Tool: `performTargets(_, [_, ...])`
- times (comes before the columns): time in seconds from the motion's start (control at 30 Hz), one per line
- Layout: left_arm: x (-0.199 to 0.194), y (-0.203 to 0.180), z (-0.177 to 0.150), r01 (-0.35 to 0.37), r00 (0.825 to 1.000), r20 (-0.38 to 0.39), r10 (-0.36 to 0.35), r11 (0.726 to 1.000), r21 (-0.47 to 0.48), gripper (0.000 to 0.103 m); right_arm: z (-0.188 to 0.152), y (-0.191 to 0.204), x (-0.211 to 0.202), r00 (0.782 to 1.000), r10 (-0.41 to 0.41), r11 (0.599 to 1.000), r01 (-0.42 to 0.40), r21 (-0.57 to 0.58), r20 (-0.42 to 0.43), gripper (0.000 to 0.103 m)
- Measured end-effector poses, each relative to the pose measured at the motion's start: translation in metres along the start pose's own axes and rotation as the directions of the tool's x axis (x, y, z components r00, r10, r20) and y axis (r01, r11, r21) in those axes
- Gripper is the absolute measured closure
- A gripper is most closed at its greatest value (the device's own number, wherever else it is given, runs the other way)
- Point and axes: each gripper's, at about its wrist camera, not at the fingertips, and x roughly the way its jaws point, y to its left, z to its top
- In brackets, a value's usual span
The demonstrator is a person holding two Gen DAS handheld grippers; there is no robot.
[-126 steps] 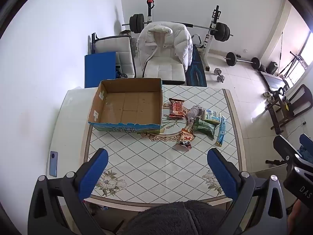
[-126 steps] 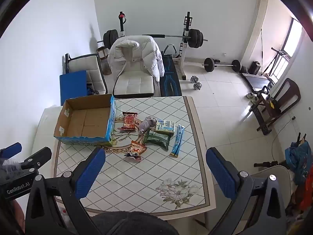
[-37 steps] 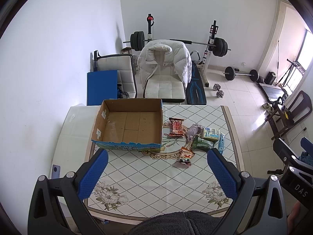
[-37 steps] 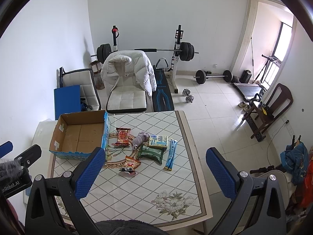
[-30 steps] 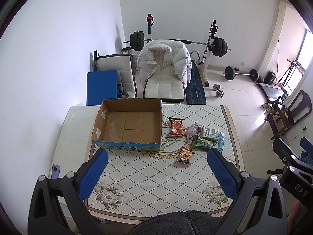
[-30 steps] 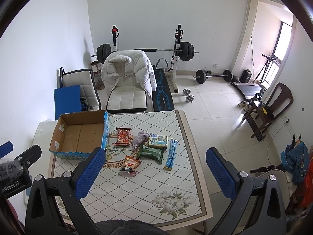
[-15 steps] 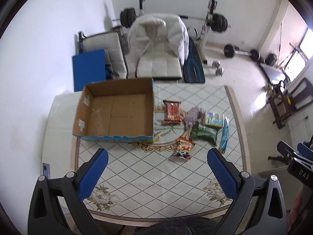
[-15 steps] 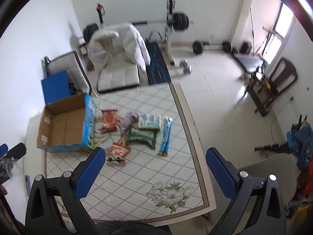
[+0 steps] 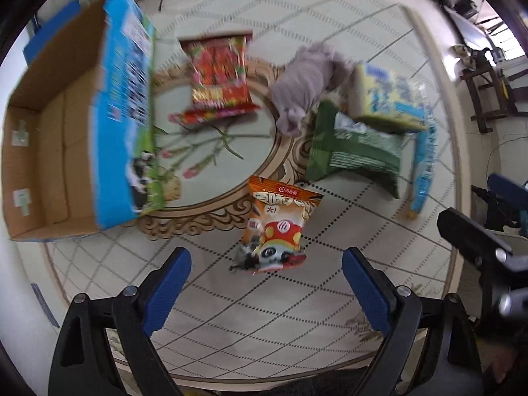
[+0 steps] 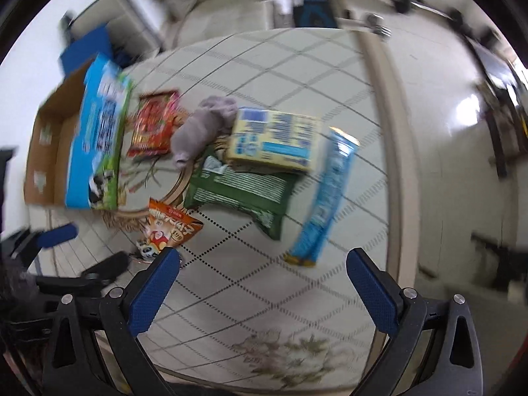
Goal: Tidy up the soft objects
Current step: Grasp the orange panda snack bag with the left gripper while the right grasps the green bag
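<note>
Soft packets lie on the tiled table: an orange snack bag, a red bag, a grey plush toy, a green bag, a yellow-blue pack and a long blue packet. An open cardboard box sits left. My left gripper is open, just short of the orange bag. My right gripper is open, short of the green bag and blue packet.
The table's right edge borders white floor. Gym equipment and a white chair stand blurred beyond the table's far side. The left gripper shows at the lower left of the right wrist view; the right one shows at the right of the left wrist view.
Both grippers have dropped from high above the table to close over the packets, tilting downward. The objects have not moved. Both stay open.
</note>
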Motion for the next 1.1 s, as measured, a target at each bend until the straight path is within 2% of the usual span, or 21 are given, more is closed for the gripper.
performTargets(0.07, [0.021,0.000,0.008,0.000,0.999,-0.046,-0.001,1.000,-0.009,0.016,0.014,0.007,0.020,1.000,-0.021,0.993,0.019,-0.120,-0.012,0.001])
performTargets(0.13, [0.035,0.001,0.011,0.009,0.997,-0.074,-0.012,1.000,-0.030,0.016,0.026,0.013,0.039,0.997,-0.057,0.969,0.044,-0.244,-0.044,0.003])
performTargets(0.17, [0.036,0.002,0.012,0.010,0.997,-0.077,-0.013,0.999,-0.036,0.016,0.031,0.014,0.048,0.996,-0.053,0.955,0.031,-0.297,-0.067,0.004])
performTargets(0.23, [0.041,0.003,0.013,0.010,0.996,-0.093,-0.014,0.999,-0.046,0.016,0.041,0.017,0.065,0.992,-0.055,0.933,0.010,-0.359,-0.115,0.007])
performTargets(0.3, [0.042,0.005,0.013,0.011,0.994,-0.106,-0.016,0.998,-0.054,0.016,0.050,0.020,0.080,0.987,-0.058,0.917,-0.007,-0.398,-0.151,0.014])
performTargets(0.33, [0.043,0.005,0.013,0.007,0.994,-0.110,-0.013,0.998,-0.057,0.016,0.053,0.023,0.086,0.985,-0.057,0.910,-0.016,-0.413,-0.164,0.013])
performTargets(0.43, [0.042,0.011,0.014,0.005,0.993,-0.113,-0.014,0.997,-0.074,0.016,0.060,0.033,0.089,0.986,-0.078,0.885,0.001,-0.465,-0.147,0.014])
performTargets(0.47, [0.046,0.011,0.017,0.007,0.993,-0.114,-0.016,0.997,-0.076,0.016,0.061,0.034,0.088,0.985,-0.058,0.889,-0.024,-0.457,-0.164,0.017])
performTargets(0.5, [0.047,0.012,0.018,0.009,0.993,-0.115,-0.018,0.997,-0.077,0.017,0.062,0.035,0.090,0.978,-0.036,0.897,-0.059,-0.438,-0.204,0.038])
performTargets(0.53, [0.051,0.013,0.018,0.003,0.993,-0.114,-0.012,0.997,-0.077,0.023,0.061,0.035,0.094,0.971,-0.030,0.903,-0.075,-0.423,-0.237,0.054])
performTargets(0.6, [0.056,0.013,0.022,-0.003,0.991,-0.137,-0.007,0.997,-0.071,0.026,0.059,0.032,0.097,0.967,-0.070,0.914,-0.036,-0.403,-0.244,0.054])
performTargets(0.67, [0.062,0.013,0.022,0.008,0.990,-0.142,-0.019,0.997,-0.071,0.044,0.058,0.032,0.099,0.973,-0.081,0.923,-0.008,-0.384,-0.216,0.054])
performTargets(0.7, [0.067,0.014,0.022,0.011,0.988,-0.155,-0.022,0.998,-0.067,0.049,0.056,0.031,0.101,0.974,-0.072,0.933,-0.010,-0.361,-0.213,0.054])
performTargets(0.77, [0.069,0.013,0.019,0.008,0.989,-0.148,-0.018,0.998,-0.065,0.052,0.055,0.025,0.102,0.972,-0.049,0.960,-0.018,-0.279,-0.231,0.054])
performTargets(0.83, [0.068,0.014,0.013,0.000,0.992,-0.130,-0.009,0.998,-0.066,0.054,0.062,0.017,0.104,0.966,-0.024,0.985,-0.021,-0.169,-0.258,0.061])
performTargets(0.9, [0.067,0.015,0.002,-0.006,0.990,-0.138,-0.003,0.998,-0.068,0.054,0.059,0.001,0.104,0.945,0.000,0.999,-0.013,-0.038,-0.328,0.064])
performTargets(0.93, [0.069,0.016,-0.004,-0.002,0.990,-0.138,-0.008,0.997,-0.073,0.054,0.057,-0.002,0.103,0.943,0.023,1.000,-0.027,-0.006,-0.333,0.064])
performTargets(1.03, [0.083,0.019,-0.016,-0.004,0.986,-0.169,-0.009,0.997,-0.077,0.056,0.049,0.000,0.104,0.952,0.015,0.999,-0.024,-0.026,-0.305,0.063])
performTargets(1.1, [0.088,0.022,-0.024,-0.009,0.987,-0.163,-0.006,0.996,-0.092,0.057,0.038,0.001,0.108,0.958,0.005,1.000,-0.009,-0.013,-0.286,0.062])
